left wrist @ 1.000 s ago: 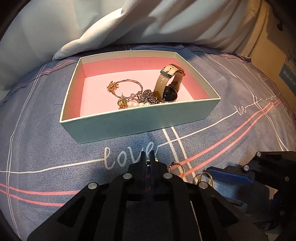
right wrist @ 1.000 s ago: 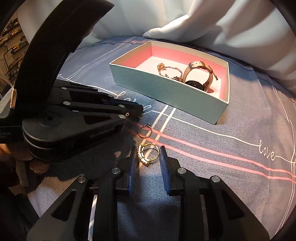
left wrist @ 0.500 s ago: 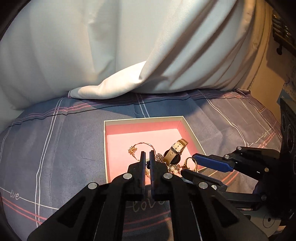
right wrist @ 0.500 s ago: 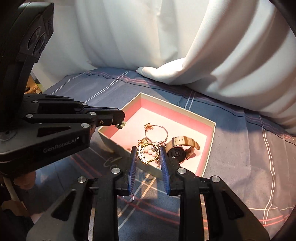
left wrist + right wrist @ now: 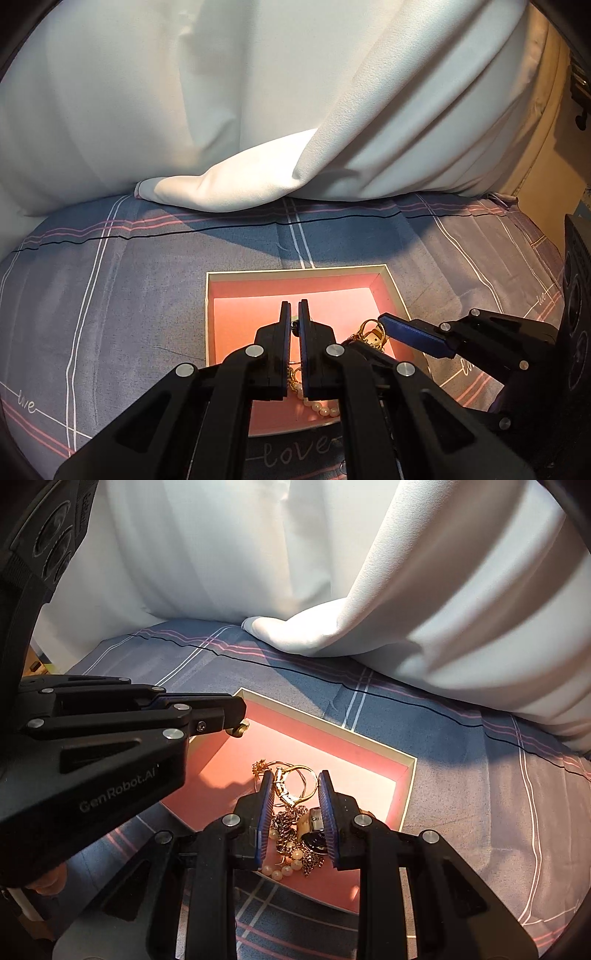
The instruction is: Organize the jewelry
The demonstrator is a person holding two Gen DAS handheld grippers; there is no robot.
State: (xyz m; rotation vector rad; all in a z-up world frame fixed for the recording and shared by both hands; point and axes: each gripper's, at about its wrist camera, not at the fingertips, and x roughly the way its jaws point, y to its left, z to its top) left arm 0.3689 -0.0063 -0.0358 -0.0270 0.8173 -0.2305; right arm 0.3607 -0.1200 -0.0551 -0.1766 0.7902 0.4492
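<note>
A pale box (image 5: 394, 289) with a pink inside (image 5: 406, 764) lies on the bedspread. It holds a pearl strand (image 5: 284, 867), chains, a gold bangle and a watch (image 5: 316, 840). My left gripper (image 5: 294, 306) hangs over the box, shut on a small gold earring (image 5: 239, 731) that shows at its tip in the right wrist view. My right gripper (image 5: 293, 777) is above the box's contents, shut on a gold ring (image 5: 286, 788) with a clasp-like part, which also shows in the left wrist view (image 5: 371, 332).
A grey-blue bedspread (image 5: 110, 295) with pink and white lines and "love" script (image 5: 295, 450) lies under the box. A white curtain (image 5: 258, 110) hangs behind, its fold (image 5: 314, 627) resting on the bed beyond the box.
Both grippers rose from the bedspread with their pieces and moved forward over the box. They are now lower and closer above its contents than half a second ago.
</note>
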